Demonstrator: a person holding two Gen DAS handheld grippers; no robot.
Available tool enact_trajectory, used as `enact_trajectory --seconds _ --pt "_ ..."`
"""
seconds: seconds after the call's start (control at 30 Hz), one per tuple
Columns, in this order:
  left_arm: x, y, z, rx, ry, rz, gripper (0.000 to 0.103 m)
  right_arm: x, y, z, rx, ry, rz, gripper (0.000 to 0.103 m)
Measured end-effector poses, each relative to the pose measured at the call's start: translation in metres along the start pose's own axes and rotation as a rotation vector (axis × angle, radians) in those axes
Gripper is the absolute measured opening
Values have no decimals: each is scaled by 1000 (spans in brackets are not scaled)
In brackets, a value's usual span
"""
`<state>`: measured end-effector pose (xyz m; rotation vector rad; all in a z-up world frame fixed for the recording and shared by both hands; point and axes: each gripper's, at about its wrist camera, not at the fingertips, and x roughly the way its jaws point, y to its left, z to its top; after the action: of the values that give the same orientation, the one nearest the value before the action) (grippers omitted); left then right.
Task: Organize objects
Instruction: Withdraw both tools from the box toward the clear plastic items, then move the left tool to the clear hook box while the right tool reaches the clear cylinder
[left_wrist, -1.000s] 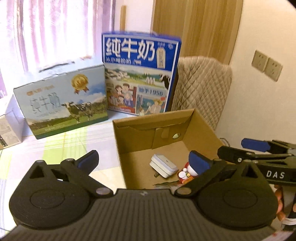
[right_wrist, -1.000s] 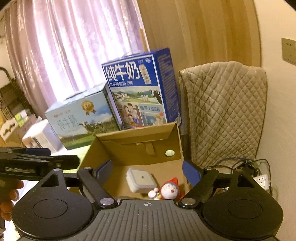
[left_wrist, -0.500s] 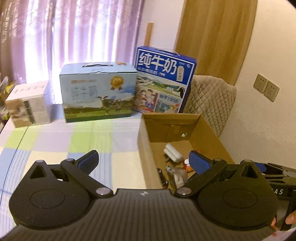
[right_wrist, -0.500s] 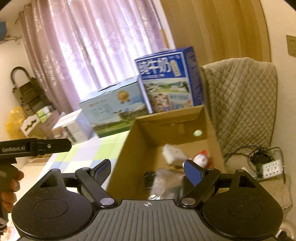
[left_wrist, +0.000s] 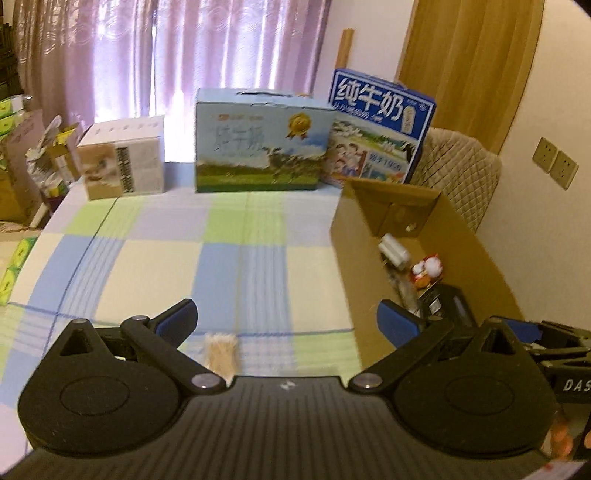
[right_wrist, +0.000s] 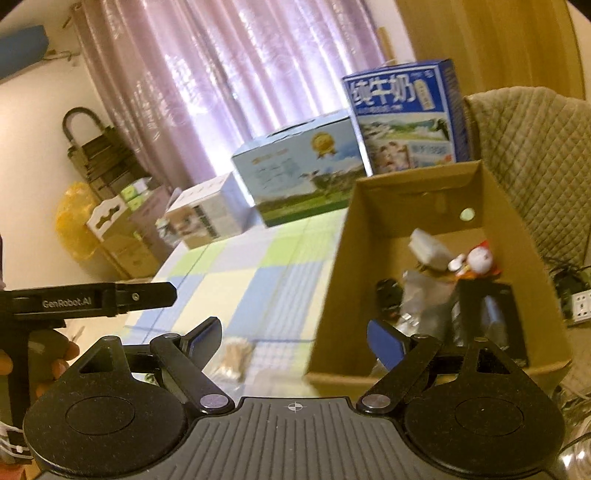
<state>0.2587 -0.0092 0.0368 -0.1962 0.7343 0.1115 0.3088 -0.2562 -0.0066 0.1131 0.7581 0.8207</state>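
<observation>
Both of my hand-held grippers, left and right, have pulled back, jaws apart and empty; the cardboard box at the desk's right edge holds one toy figure and one white adapter.

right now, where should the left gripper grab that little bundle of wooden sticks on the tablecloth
Probably across the middle of the stick bundle, from above. It lies flat on the tablecloth, long axis pointing away, just ahead of the open left gripper, so the fingers should straddle its narrow width.

I found my left gripper level, jaws spread wide and holding nothing. My right gripper stood likewise wide apart and empty, just beside it. A hand gripped the left handle.
</observation>
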Motion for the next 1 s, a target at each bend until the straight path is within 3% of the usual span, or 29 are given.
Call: enact_trajectory --seconds 0.3,0.63,1.0 --pt "-12 41 -38 -5 86 57 102 22 32 -28 -36 86 -2 83" --pt "3 95 -83 -74 240 110 102 66 52 -61 -49 227 -25 83" --pt "14 121 -99 -75 260 113 101 95 62 -78 -58 289 -71 83"
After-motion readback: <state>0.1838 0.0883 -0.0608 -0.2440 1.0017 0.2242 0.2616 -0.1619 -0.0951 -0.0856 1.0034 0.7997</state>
